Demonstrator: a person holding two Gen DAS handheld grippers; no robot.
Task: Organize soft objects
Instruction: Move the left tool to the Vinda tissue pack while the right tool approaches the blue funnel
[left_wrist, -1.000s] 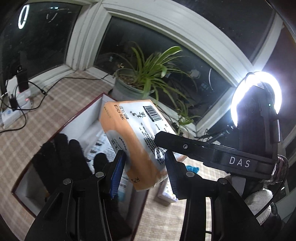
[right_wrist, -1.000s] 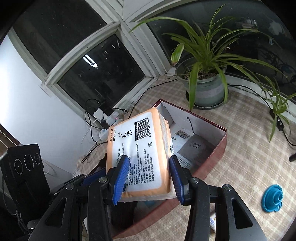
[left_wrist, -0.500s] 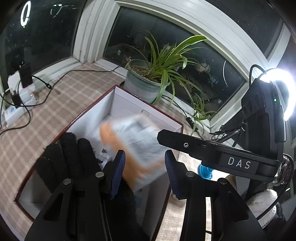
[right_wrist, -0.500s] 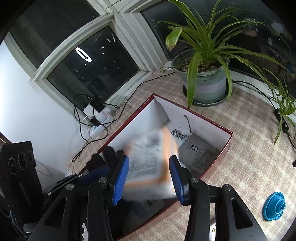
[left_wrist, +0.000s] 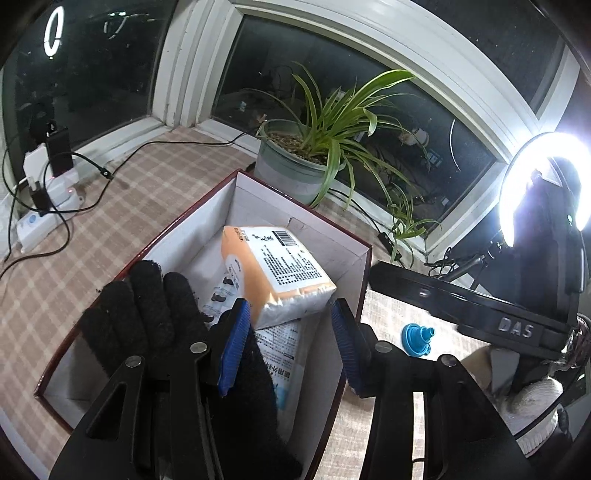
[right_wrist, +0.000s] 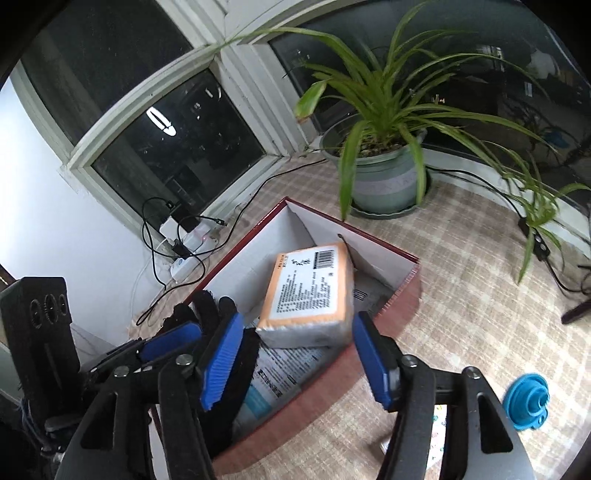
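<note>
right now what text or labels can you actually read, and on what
"DAS": black right gripper's bar, left wrist view.
Orange and white soft tissue pack: barcode and print, too small to read.
Blue and white flat packet beneath it: blurred print.
Grey plant pot: faint band, unreadable.

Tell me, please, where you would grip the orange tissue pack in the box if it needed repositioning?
Grip the orange tissue pack across its two long sides, coming from above: it lies flat, label up, in the red box, and the box walls block any side approach.

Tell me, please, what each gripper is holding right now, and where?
Nothing: the left gripper and right gripper are both open, and the tissue pack lies in the box.
</note>
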